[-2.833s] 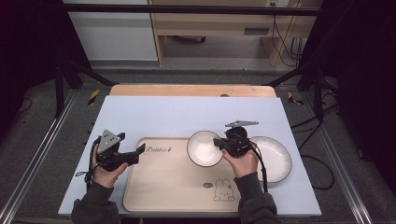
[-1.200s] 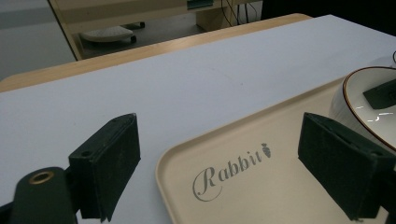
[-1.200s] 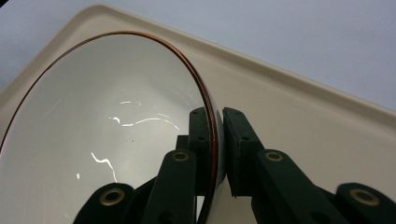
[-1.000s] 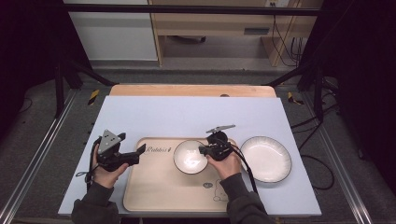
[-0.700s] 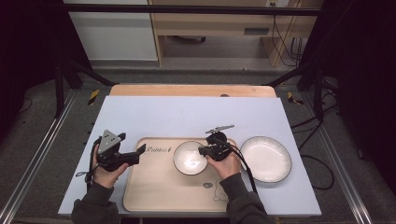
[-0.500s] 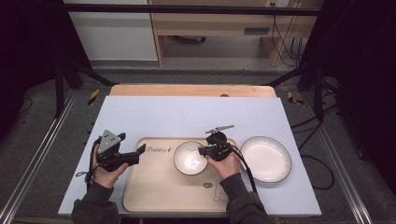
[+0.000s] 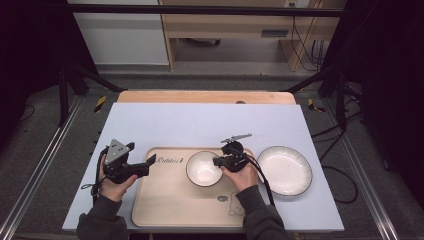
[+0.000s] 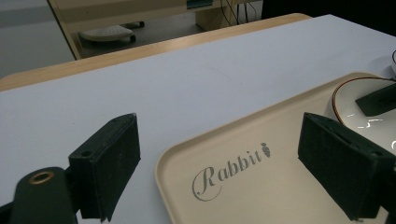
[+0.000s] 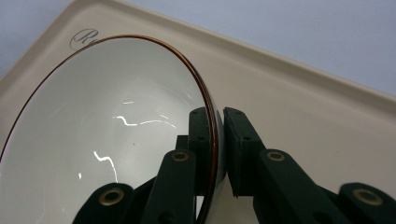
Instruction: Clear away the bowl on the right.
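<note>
The right gripper (image 9: 215,140) is clamped on the right rim of the white bowl (image 7: 204,168), which sits on the far right part of the beige tray (image 7: 165,200). Held by so thin an edge, the bowl could be tipped or dropped if released unevenly. The left gripper (image 8: 233,172) is held open over the tray's left edge.

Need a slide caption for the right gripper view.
Right gripper shut on the brown-rimmed white bowl over the beige tray.
</note>
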Motion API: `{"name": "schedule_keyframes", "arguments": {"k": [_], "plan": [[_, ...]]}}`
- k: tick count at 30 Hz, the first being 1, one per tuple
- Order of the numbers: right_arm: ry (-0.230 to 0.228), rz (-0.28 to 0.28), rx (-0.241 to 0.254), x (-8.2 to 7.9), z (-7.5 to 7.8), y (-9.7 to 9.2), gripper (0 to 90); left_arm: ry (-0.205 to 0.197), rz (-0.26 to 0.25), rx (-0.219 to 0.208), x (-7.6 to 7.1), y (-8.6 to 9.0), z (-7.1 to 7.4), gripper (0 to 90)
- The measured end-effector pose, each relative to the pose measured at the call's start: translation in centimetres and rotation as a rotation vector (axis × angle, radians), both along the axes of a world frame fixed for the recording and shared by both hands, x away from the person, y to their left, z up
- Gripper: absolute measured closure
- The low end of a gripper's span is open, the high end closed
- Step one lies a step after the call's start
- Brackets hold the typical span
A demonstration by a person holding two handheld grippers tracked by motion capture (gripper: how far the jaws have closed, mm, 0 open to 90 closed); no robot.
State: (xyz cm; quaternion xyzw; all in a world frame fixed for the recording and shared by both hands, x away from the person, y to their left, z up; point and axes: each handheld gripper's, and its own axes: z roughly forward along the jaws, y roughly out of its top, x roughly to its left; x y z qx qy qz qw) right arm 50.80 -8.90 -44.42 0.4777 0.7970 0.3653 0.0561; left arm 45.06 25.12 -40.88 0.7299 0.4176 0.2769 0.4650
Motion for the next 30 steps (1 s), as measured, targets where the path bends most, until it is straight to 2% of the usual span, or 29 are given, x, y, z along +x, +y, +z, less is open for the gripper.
{"name": "schedule_keyframes", "arguments": {"k": [6, 12, 22, 30], "plan": [[-0.018, -0.006, -0.011, 0.1, 0.0, -0.2, 81.0, 0.001, 0.002, -0.003, 0.0, 0.1, 0.0, 12.8], [-0.051, -0.001, 0.0, -0.1, 0.3, -0.4, 76.7, 0.0, 0.001, -0.003, 0.0, 0.0, 0.0, 12.8], [-0.163, -0.008, -0.027, -0.6, 1.1, -0.9, 59.5, -0.002, -0.003, -0.001, -0.1, 0.0, 0.1, 12.8], [-0.229, -0.024, -0.024, -1.2, 2.1, -1.4, 45.7, -0.004, -0.002, -0.002, -0.1, 0.0, 0.1, 12.8]]}}
